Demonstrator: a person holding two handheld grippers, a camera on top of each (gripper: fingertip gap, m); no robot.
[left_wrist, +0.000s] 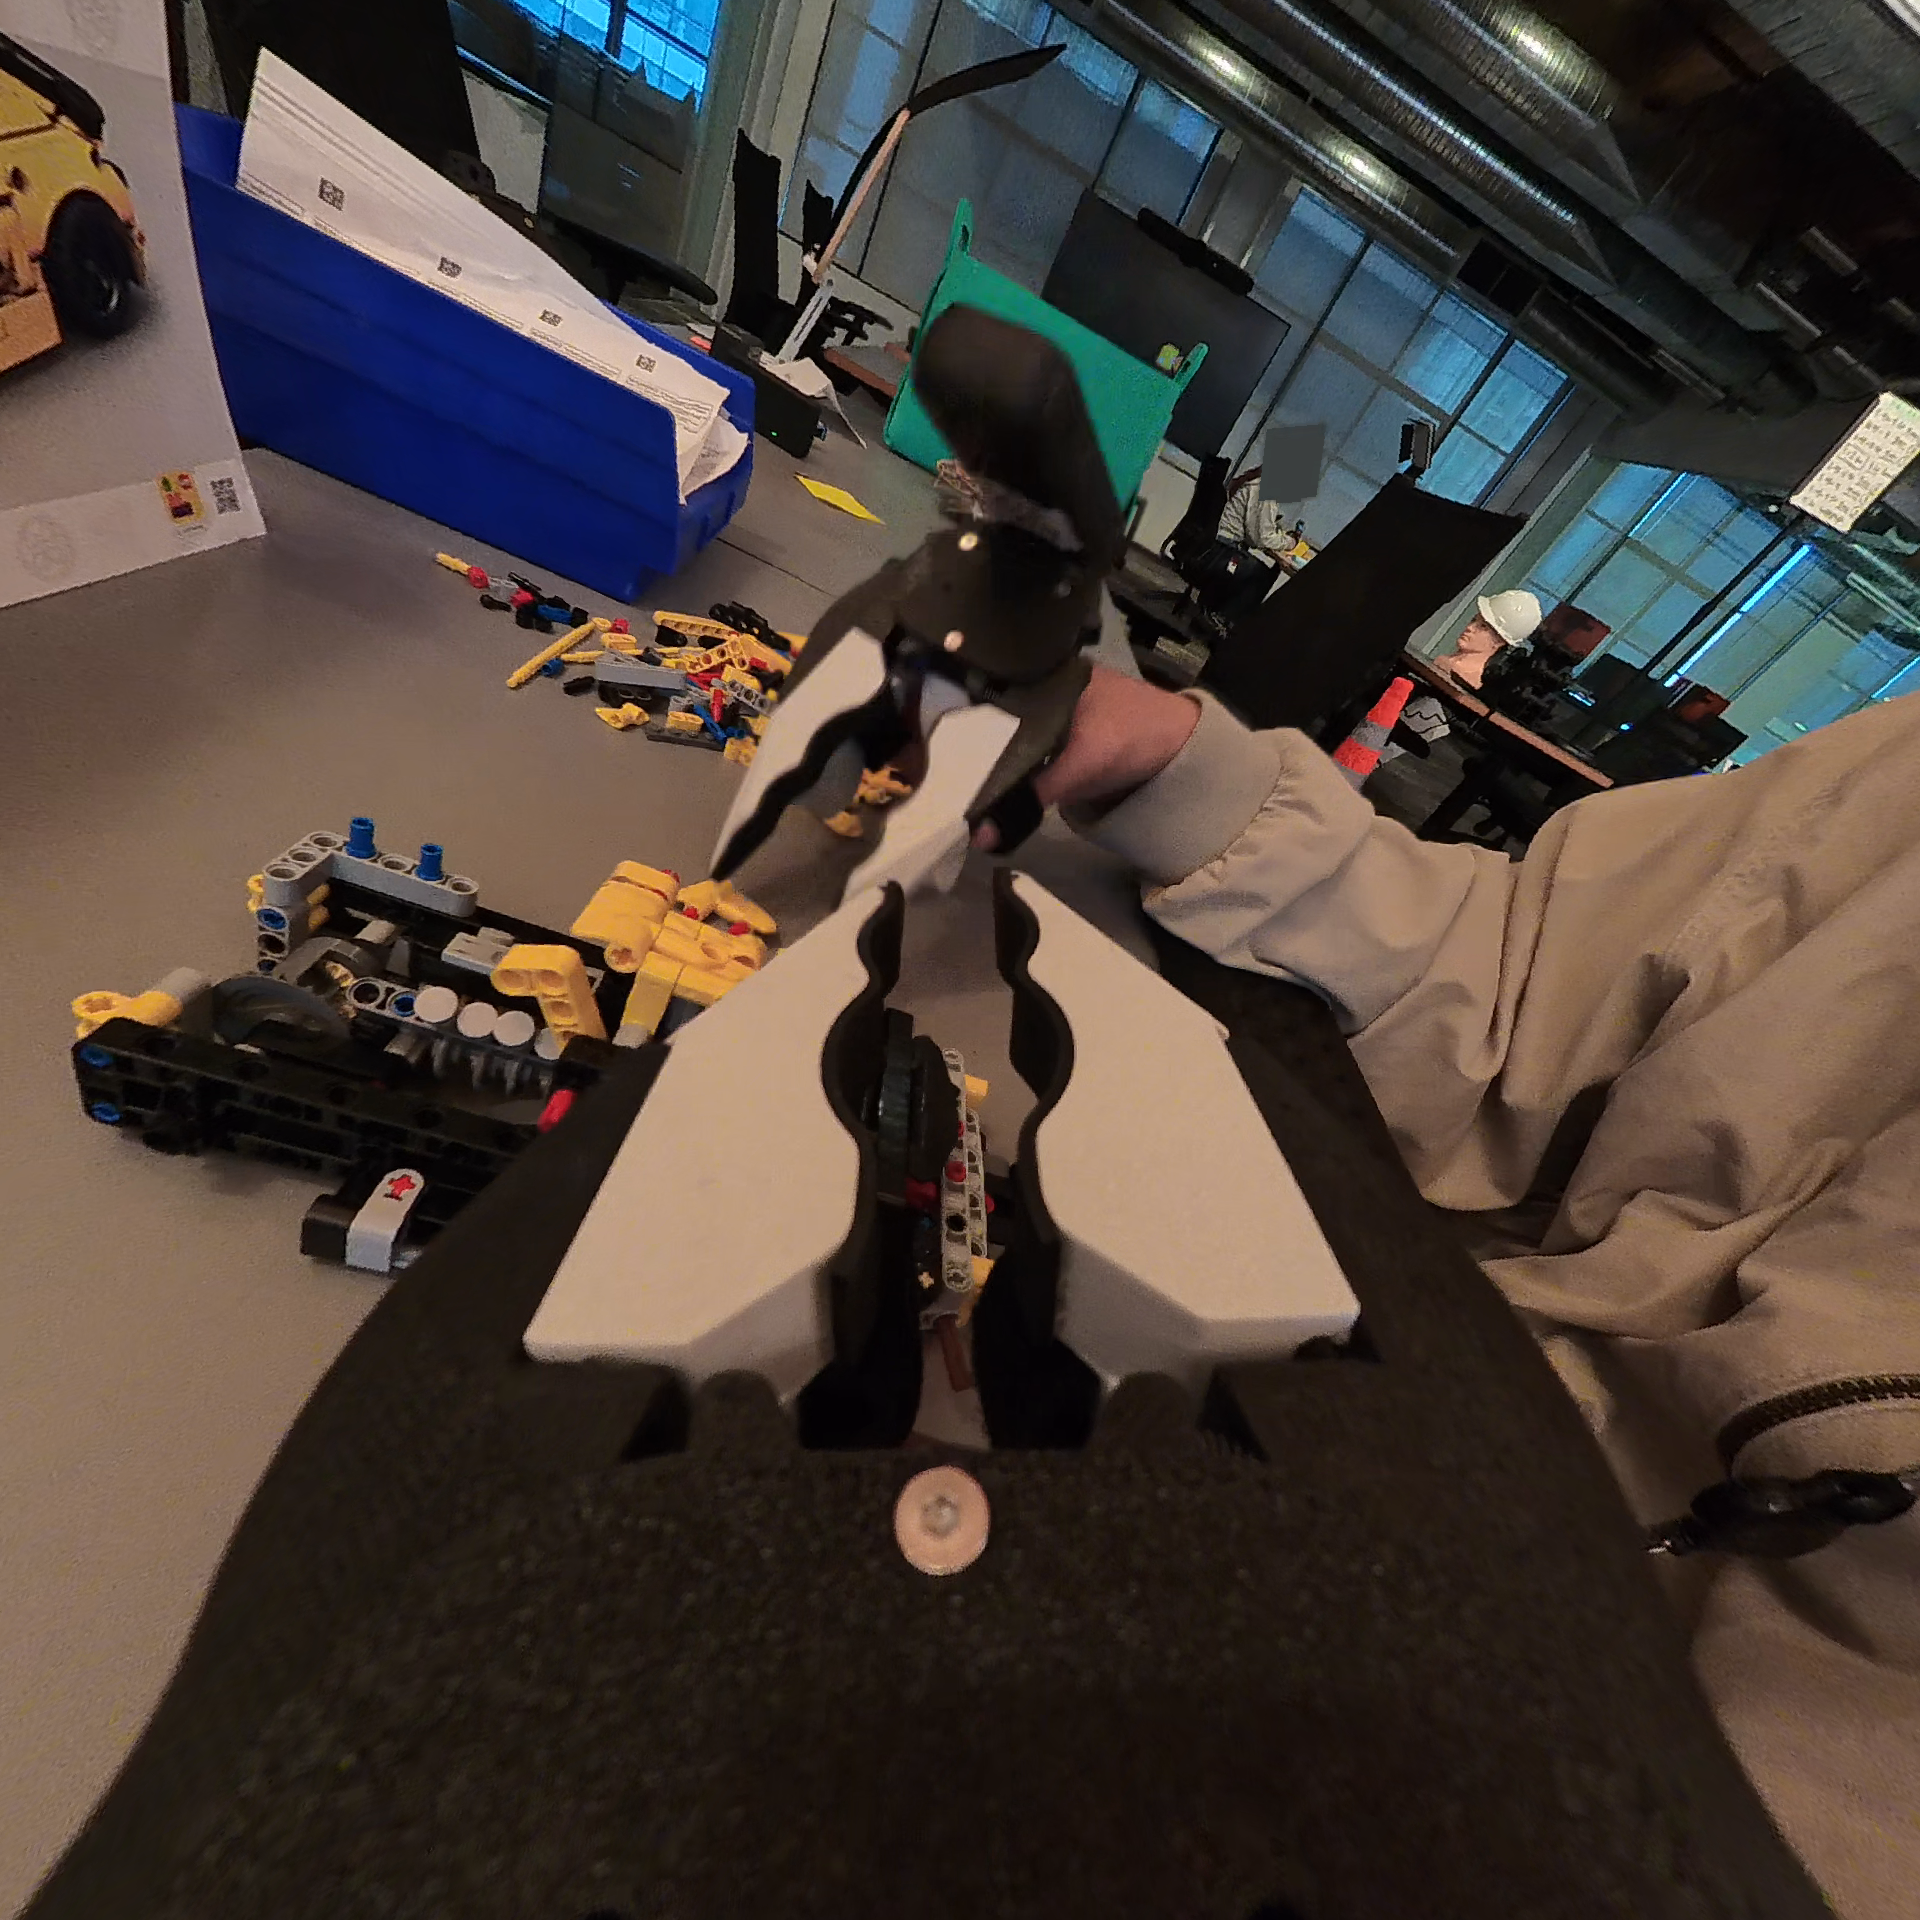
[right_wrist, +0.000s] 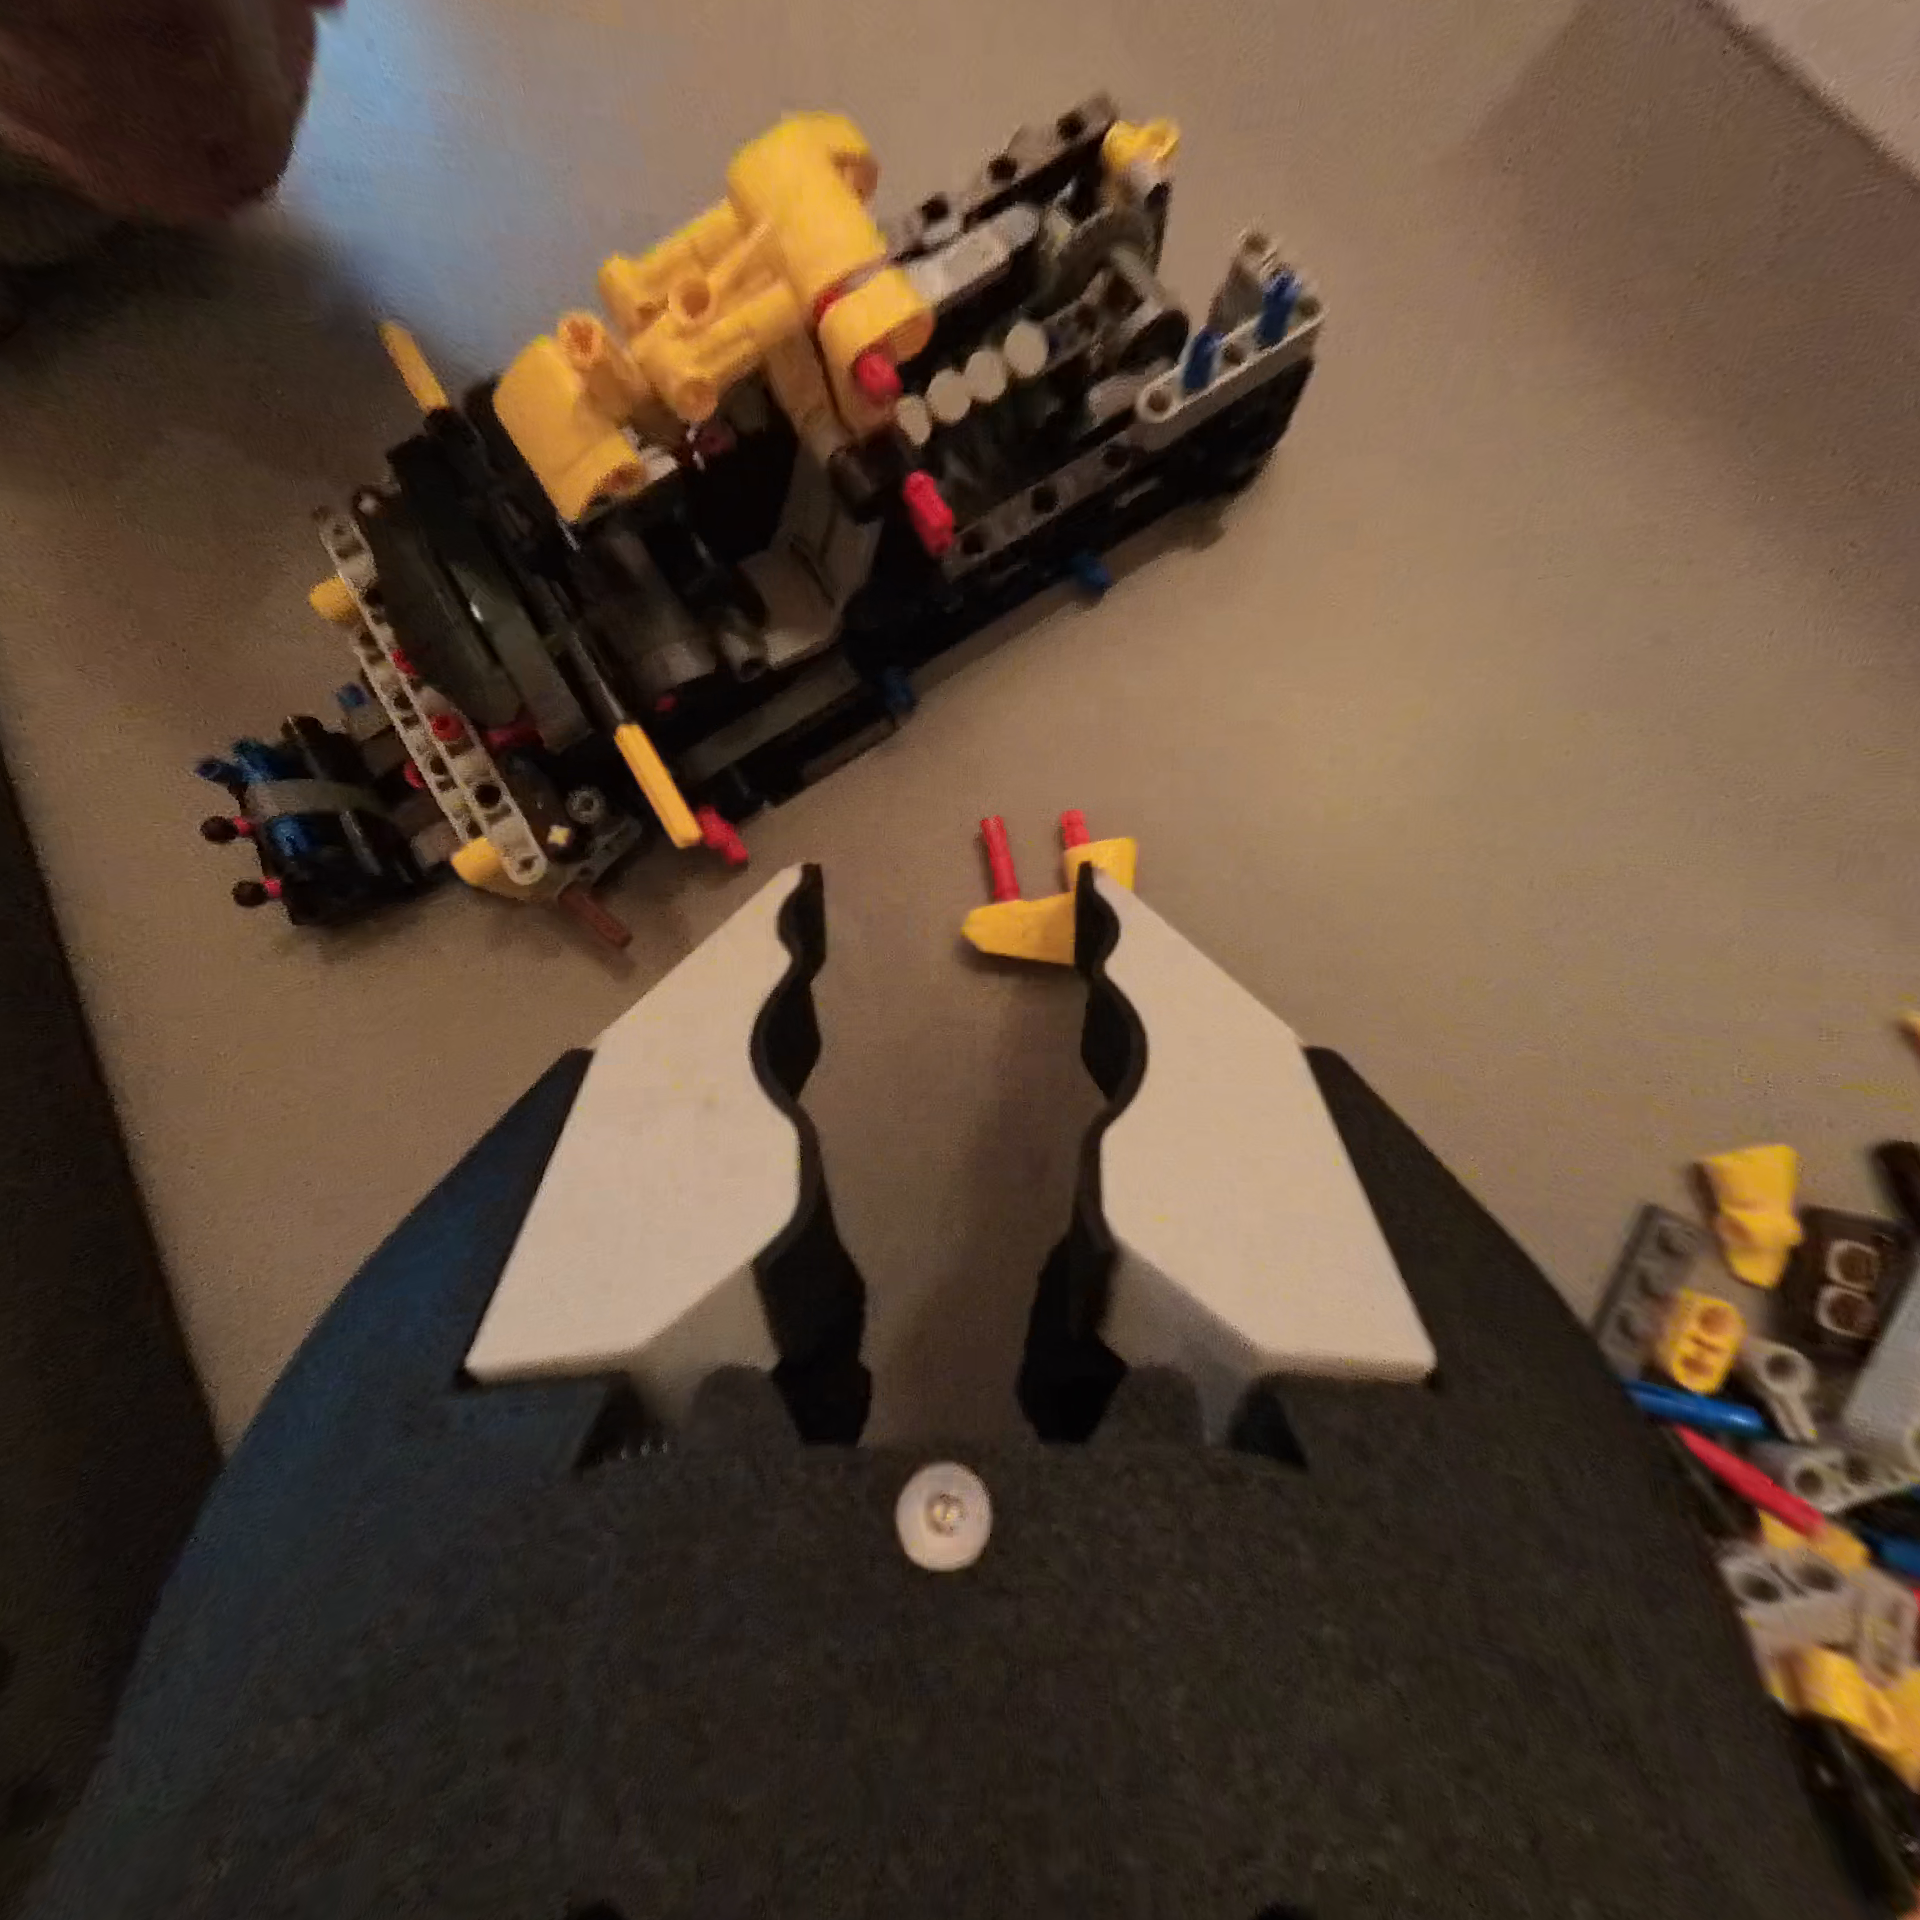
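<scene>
A black, grey and yellow brick assembly (left_wrist: 343, 1081) lies on the grey table (right_wrist: 1455, 727); it also shows in the right wrist view (right_wrist: 790, 499). My left gripper (left_wrist: 948, 888) hovers over its near end, jaws a narrow gap apart. A black gear and a grey holed beam (left_wrist: 961, 1174) show through that gap, and nothing is gripped. My right gripper (right_wrist: 948, 883) is open and empty, tips low over the table. A small yellow piece with two red pins (right_wrist: 1023, 920) lies at its right fingertip. The right gripper also shows in the left wrist view (left_wrist: 842, 852), held by a hand.
Loose pieces lie in a pile at the back (left_wrist: 675, 665) and at the right edge of the right wrist view (right_wrist: 1787, 1403). A blue bin (left_wrist: 436, 416) holding papers, a printed sheet with a yellow car picture (left_wrist: 94, 312) and a green bin (left_wrist: 1049, 343) stand behind. A beige sleeve (left_wrist: 1507, 987) fills the right.
</scene>
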